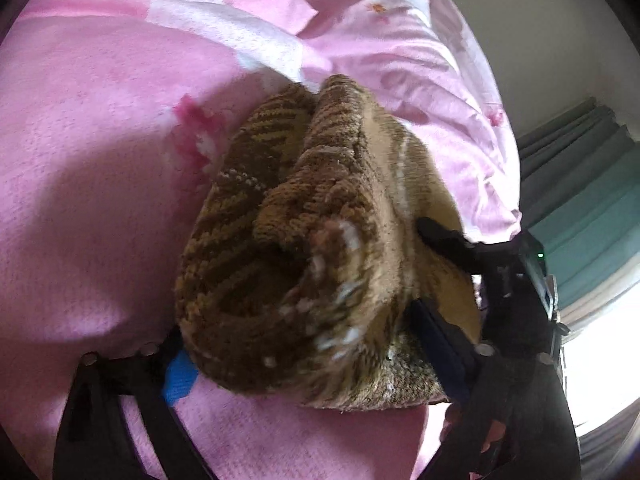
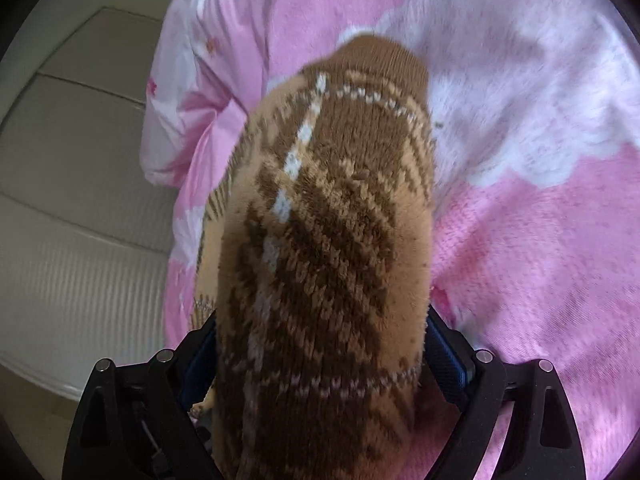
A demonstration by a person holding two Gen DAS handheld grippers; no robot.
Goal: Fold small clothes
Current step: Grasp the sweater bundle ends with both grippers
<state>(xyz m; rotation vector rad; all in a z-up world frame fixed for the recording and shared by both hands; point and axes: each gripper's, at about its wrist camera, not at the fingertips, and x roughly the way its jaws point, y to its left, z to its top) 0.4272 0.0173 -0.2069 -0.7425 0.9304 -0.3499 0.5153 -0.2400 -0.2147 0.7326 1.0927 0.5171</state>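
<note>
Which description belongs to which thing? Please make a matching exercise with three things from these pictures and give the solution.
Things:
1. knitted sweater
2. blanket
3. curtain

Descriptions:
A. teal, hanging at the far right
B. brown and tan with white lines, bunched up
C. pink and fluffy, lying under the garment

Pairs: 1-B, 2-C, 3-A

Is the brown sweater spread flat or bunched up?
Bunched up. The brown sweater is doubled over in thick rolls on the pink blanket, its inside showing, not flat.
</note>
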